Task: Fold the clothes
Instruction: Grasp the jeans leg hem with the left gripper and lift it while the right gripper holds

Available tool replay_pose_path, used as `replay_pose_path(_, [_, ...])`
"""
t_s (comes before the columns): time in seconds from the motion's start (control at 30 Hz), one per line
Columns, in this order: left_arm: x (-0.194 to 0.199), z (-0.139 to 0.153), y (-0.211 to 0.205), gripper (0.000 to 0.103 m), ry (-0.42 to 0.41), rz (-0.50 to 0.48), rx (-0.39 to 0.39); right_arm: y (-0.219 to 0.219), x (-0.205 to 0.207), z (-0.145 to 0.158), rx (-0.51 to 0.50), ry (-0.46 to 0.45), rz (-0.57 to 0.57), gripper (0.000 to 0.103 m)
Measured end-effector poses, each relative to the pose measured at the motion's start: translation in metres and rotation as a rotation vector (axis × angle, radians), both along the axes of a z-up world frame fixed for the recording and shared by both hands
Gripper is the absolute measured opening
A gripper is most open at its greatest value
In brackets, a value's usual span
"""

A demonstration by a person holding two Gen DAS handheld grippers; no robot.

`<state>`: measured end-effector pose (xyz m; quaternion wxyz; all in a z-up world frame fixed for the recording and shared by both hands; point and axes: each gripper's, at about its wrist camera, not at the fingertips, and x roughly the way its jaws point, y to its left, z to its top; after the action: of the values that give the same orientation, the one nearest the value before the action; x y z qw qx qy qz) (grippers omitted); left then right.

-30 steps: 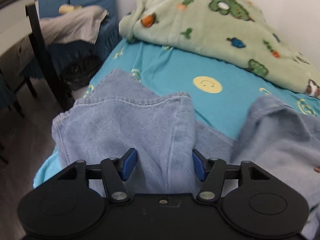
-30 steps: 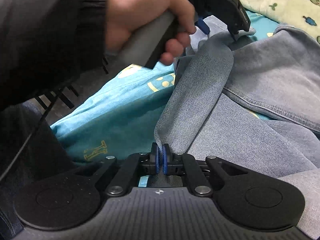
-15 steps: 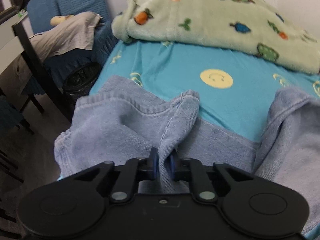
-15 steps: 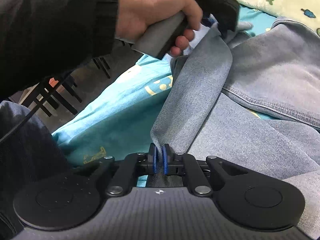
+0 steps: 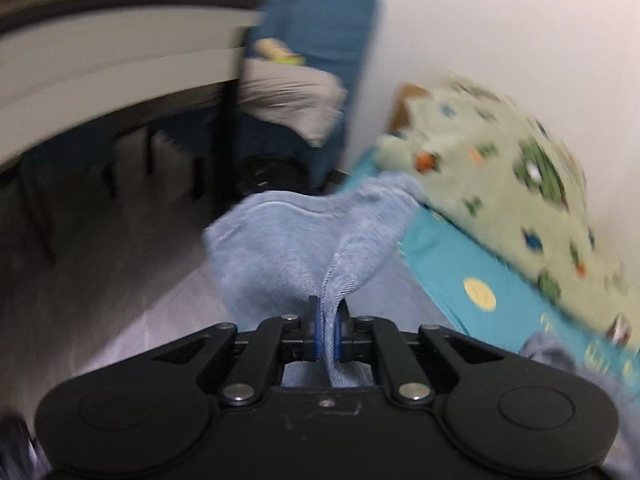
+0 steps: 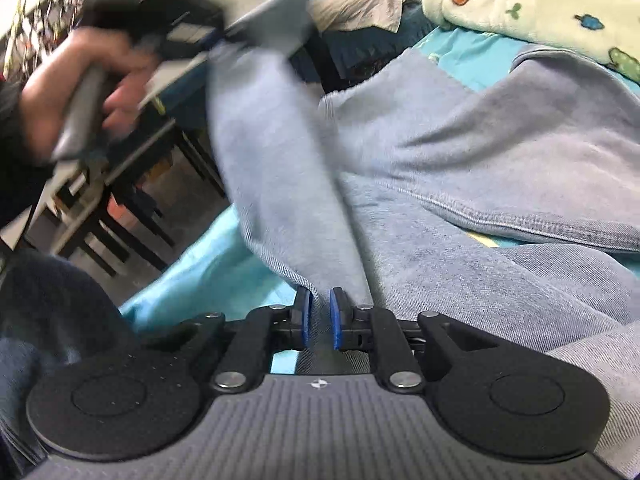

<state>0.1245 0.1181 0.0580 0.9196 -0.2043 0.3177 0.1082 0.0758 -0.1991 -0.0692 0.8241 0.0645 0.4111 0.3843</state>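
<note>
A light blue garment point(image 6: 460, 160) lies spread on the turquoise bed sheet point(image 6: 208, 272). My left gripper point(image 5: 328, 334) is shut on a fold of the garment's edge point(image 5: 304, 240) and holds it lifted off the bed. In the right wrist view the left gripper point(image 6: 212, 38) shows high at the left, in the person's hand, with a strip of the garment point(image 6: 280, 168) stretched from it down to my right gripper point(image 6: 319, 318). The right gripper is shut on the other end of that strip, low over the bed's near edge.
A green patterned blanket point(image 5: 500, 184) lies bunched at the back of the bed by the white wall. A dark table point(image 5: 120, 60) and chair legs point(image 6: 120, 220) stand left of the bed. A blue seat with grey cloth point(image 5: 296, 96) stands beyond.
The left gripper closed on the garment, then rose and swung left, pulling the cloth up off the bed. The right gripper kept its grip and stayed low.
</note>
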Motion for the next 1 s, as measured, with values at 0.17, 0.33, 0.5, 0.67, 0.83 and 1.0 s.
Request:
replay_pose_path(0.17, [-0.054, -0.005, 0.043, 0.005, -0.037, 0.159, -0.136, -0.031, -0.010, 0.018, 0.086, 0.013, -0.121, 0.014])
replay_pose_path(0.33, [-0.081, -0.024, 0.067, 0.005, -0.038, 0.237, -0.219, -0.098, -0.039, 0.052, 0.112, -0.015, -0.405, 0.028])
replay_pose_path(0.5, [-0.085, -0.040, 0.075, 0.005, -0.055, 0.236, -0.253, -0.203, -0.091, 0.089, 0.170, -0.110, -0.715, 0.055])
replay_pose_path(0.67, [-0.081, -0.052, 0.081, 0.005, -0.072, 0.261, -0.302, -0.328, -0.153, 0.076, 0.157, -0.044, -1.117, 0.068])
replay_pose_path(0.83, [-0.078, -0.059, 0.085, 0.005, -0.073, 0.278, -0.342, -0.397, -0.189, 0.002, 0.317, 0.232, -1.345, 0.067])
replay_pose_path(1.0, [-0.080, -0.062, 0.090, 0.005, -0.065, 0.289, -0.371, -0.407, -0.180, -0.056, 0.465, 0.337, -1.382, 0.068])
